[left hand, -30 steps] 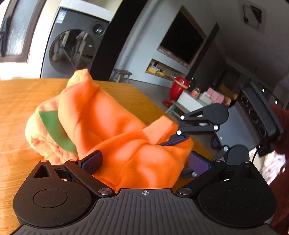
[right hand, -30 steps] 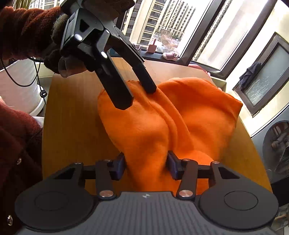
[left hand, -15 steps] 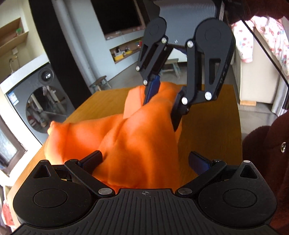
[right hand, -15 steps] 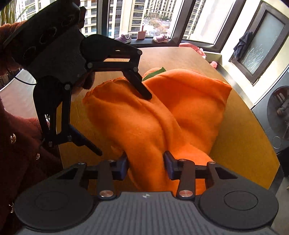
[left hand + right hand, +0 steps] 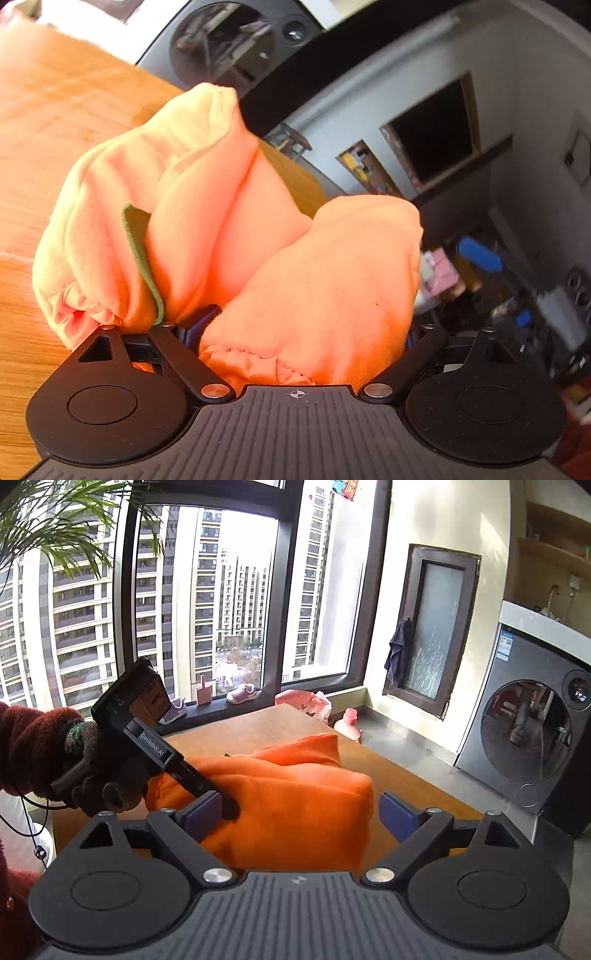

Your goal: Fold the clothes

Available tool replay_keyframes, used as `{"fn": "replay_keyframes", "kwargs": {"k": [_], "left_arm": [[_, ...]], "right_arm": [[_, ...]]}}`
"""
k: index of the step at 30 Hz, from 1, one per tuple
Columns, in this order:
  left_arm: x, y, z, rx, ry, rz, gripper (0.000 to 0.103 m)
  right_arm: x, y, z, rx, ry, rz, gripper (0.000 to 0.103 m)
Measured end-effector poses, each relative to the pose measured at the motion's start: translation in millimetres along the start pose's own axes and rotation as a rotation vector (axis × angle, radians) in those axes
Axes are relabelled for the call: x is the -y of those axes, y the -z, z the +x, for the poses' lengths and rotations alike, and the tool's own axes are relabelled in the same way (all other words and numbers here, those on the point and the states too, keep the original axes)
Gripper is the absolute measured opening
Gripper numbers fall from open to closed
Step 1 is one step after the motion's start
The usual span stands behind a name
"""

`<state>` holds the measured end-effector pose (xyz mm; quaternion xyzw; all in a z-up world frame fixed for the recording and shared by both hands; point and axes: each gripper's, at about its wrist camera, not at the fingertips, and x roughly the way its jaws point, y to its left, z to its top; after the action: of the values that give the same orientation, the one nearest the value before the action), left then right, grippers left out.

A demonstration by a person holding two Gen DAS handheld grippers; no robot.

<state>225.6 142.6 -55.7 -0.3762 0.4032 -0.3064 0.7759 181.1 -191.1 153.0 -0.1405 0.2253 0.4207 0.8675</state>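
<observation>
The orange garment (image 5: 295, 805) lies bunched on the wooden bench (image 5: 399, 775). The left gripper (image 5: 303, 332) has its jaws full of cloth, apparently clamped. The right gripper (image 5: 299, 812) has its jaws wide around the garment's near end. Only the left wrist view shows the green trim (image 5: 140, 251); only the right shows the window (image 5: 207, 602) beyond the garment.
</observation>
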Motion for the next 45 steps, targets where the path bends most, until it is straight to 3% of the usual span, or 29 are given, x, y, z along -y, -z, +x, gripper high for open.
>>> {"fn": "replay_keyframes", "kwargs": {"k": [2, 8, 14, 17, 19, 25, 29, 31, 35, 38, 41, 45], "left_arm": [[-8.4, 0.6, 0.9, 0.001, 0.045, -0.065, 0.092], [-33.4, 2.5, 3.7, 0.005, 0.18, -0.261, 0.09], [-47.1, 18.3, 17.6, 0.012, 0.376, -0.437, 0.099], [-47.7, 24.4, 16.0, 0.038, 0.402, -0.425, 0.1], [-43.4, 23.7, 3.2, 0.061, 0.35, -0.363, 0.1], [-21.9, 22.1, -76.8, 0.22, 0.044, -0.102, 0.102], [5.0, 24.7, -111.5, 0.381, -0.184, 0.102, 0.102], [19.4, 25.3, -113.2, 0.399, -0.247, 0.206, 0.103], [31.0, 24.8, -107.4, 0.348, -0.35, 0.387, 0.103], [23.3, 8.1, -101.3, 0.351, -0.428, 0.375, 0.103], [0.6, -7.1, -103.9, 0.348, -0.403, 0.266, 0.103], [-13.1, -11.7, -111.8, 0.353, -0.355, 0.224, 0.103]], "right_arm": [[7.5, 11.1, 4.2, 0.021, 0.006, 0.052, 0.099], [12.6, 32.6, 79.0, -0.037, 0.065, 0.118, 0.099], [2.0, -7.0, 116.4, 0.039, 0.02, 0.095, 0.099], [-16.8, -17.6, 126.2, 0.021, 0.03, -0.002, 0.1], [-29.1, -23.3, 134.6, 0.003, 0.034, -0.06, 0.103], [-56.9, -32.2, 187.5, -0.168, -0.016, -0.121, 0.103], [-82.5, -16.0, 223.1, -0.255, 0.06, -0.22, 0.103], [-86.2, -12.5, 225.1, -0.249, 0.069, -0.195, 0.103], [-89.0, -11.0, 224.3, -0.258, 0.081, -0.184, 0.103], [-92.9, -8.0, 223.3, -0.274, 0.099, -0.215, 0.103], [-98.1, -3.6, 221.9, -0.27, 0.116, -0.247, 0.103], [-96.7, -3.6, 222.0, -0.261, 0.105, -0.222, 0.103]]}}
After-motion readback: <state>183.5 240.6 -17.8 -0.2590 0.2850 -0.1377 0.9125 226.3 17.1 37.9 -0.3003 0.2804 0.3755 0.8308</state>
